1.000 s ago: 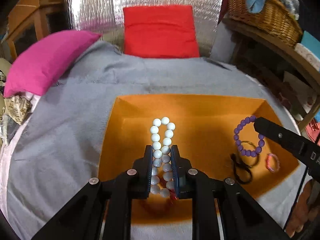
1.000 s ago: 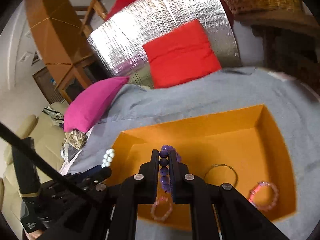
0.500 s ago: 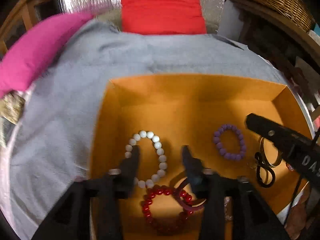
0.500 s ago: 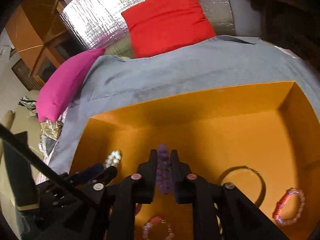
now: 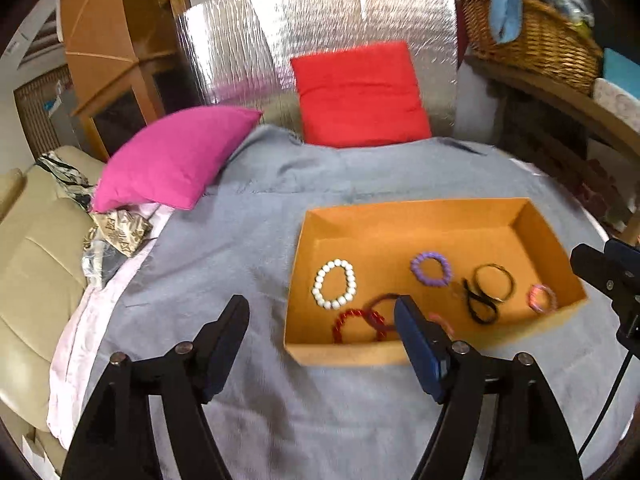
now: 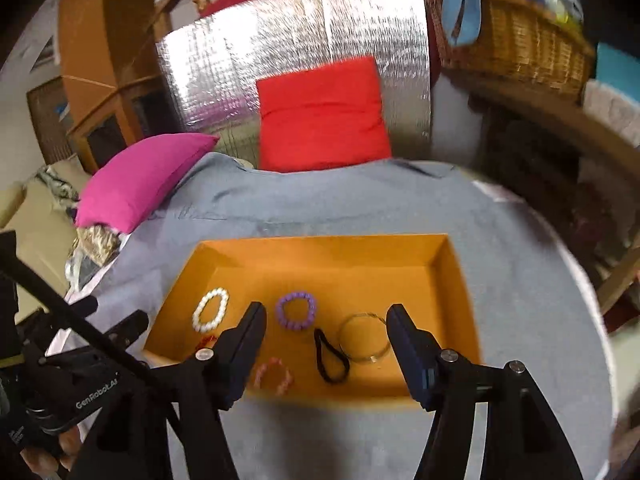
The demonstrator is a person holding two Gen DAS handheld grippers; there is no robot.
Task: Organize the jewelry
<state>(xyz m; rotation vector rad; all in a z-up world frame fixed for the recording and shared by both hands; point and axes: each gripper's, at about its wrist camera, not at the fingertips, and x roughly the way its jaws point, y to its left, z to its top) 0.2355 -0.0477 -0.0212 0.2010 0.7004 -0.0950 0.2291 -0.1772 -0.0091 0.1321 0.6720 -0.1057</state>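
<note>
One orange box [image 5: 404, 216] sits at the centre right of the left wrist frame and contains eight jewelry items: one white bead bracelet [image 5: 335, 284], one purple bead bracelet [image 5: 432, 268], one red bead bracelet [image 5: 358, 325], one dark red band [image 5: 378, 303], three pink bracelets, of which one [image 5: 542, 298] lies at the right end, one thin metal bangle [image 6: 365, 337] and one black cord loop [image 6: 330, 356]. Two cushions occupy the upper half of the frame: one magenta cushion [image 5: 176, 156] and one red cushion [image 5: 360, 94]. One wicker basket [image 5: 532, 40] is at the upper right, and two grippers are present, one left gripper [image 5: 322, 312] and one right gripper [image 6: 324, 318].
</note>
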